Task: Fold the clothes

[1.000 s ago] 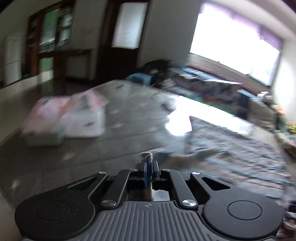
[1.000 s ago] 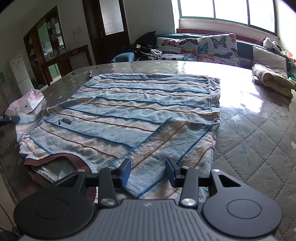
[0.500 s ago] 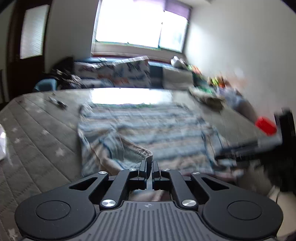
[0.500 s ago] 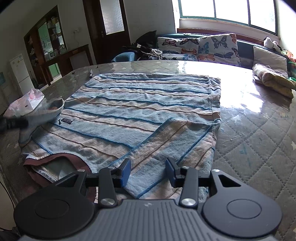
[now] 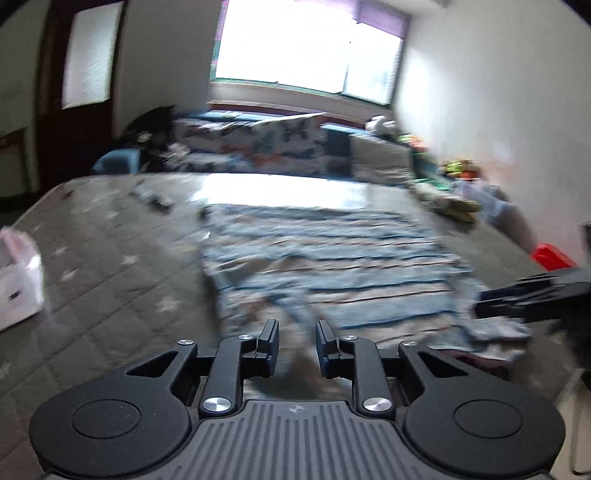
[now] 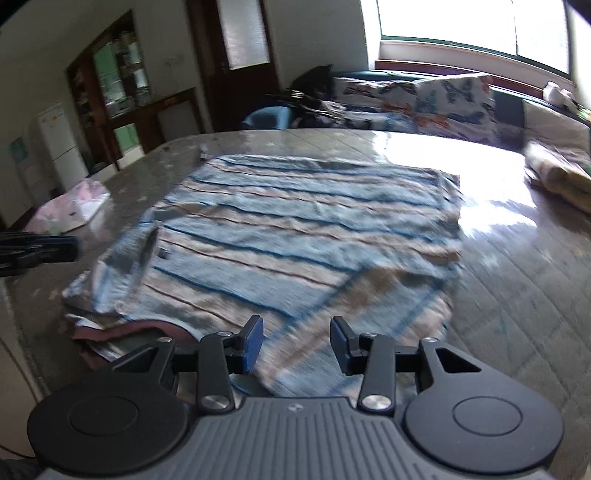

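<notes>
Left tool (image 5: 297,341): jaws opening, gripping nothing, angled down over the blue-and-tan striped shirt (image 5: 332,266) near the quilted grey table's (image 5: 110,266) near edge. Right tool (image 6: 297,345): partly open, empty, above the shirt.

The shirt (image 6: 306,236) lies flat in the middle of the table (image 6: 517,266). Seen from the right wrist, a tissue pack (image 6: 72,206) lies on the table at 10 o'clock from the shirt, a folded cloth (image 6: 557,177) at 2 o'clock. Behind the table, at 12 o'clock, stands a sofa (image 6: 424,107) under the window (image 6: 472,26). A fridge (image 6: 55,147) stands at 9 o'clock.
</notes>
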